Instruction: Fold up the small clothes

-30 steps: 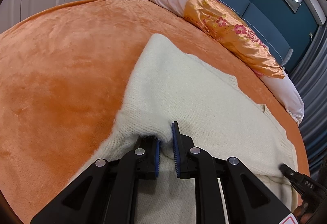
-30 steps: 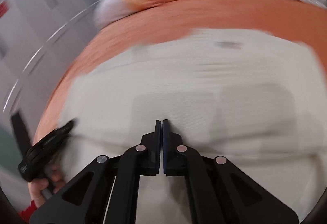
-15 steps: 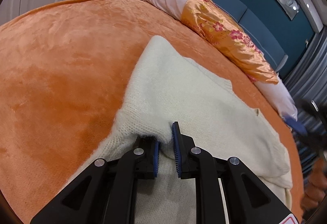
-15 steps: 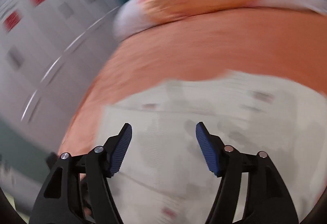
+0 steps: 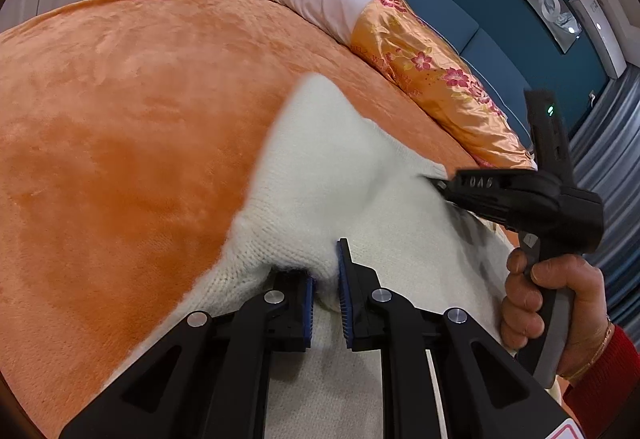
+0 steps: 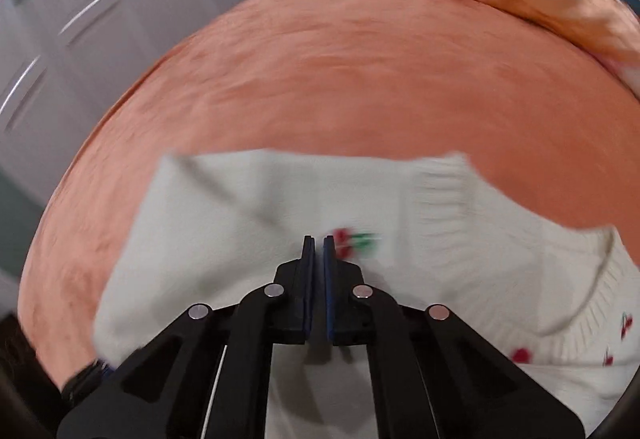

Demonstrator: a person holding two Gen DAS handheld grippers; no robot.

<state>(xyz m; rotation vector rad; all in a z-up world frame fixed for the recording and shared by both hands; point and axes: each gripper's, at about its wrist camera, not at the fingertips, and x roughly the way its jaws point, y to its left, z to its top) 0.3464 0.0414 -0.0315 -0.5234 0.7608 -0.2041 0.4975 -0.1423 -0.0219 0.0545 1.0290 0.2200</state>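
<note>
- swept across the sweater [image 5: 360, 207] since the earlier frames, right gripper [image 6: 318, 239]: jaws spread wide half a second back, just been closing, now drawn fully together; nothing visibly pinched between them in the blurred right wrist view, though a thin layer of knit cannot be ruled out.
- almost unmoved over the same interval, left gripper [image 5: 325, 281]: jaws nearly closed, with a bunched ridge of the cream knit clamped between the blue pads [image 5: 307, 295].
- spread flat on the orange bedspread [image 5: 120, 143], just ahead of and beneath both claws; far corner of the garment up and left of the left claw's tips.
- seen from the left wrist, right gripper [image 5: 434, 183] to the right of and beyond the left claw, tip down on the knit near its far edge, carried by a hand [image 5: 548, 299] in a red sleeve [image 5: 600, 379].
- seen from the right wrist, ribbed cuff [image 6: 440, 195] ahead and right of the tips, cherry motif [image 6: 352, 239] just right of them, neckline rib [image 6: 560, 303] farther right and nearer.
- beyond the garment, past both claws, floral pillow [image 5: 432, 79] along the far edge of the bed.
- judged progress: early to middle; one sleeve apparently laid across the body, no compact folded stack yet.
- judged remaining: further folds of sides and length, then smoothing.
</note>
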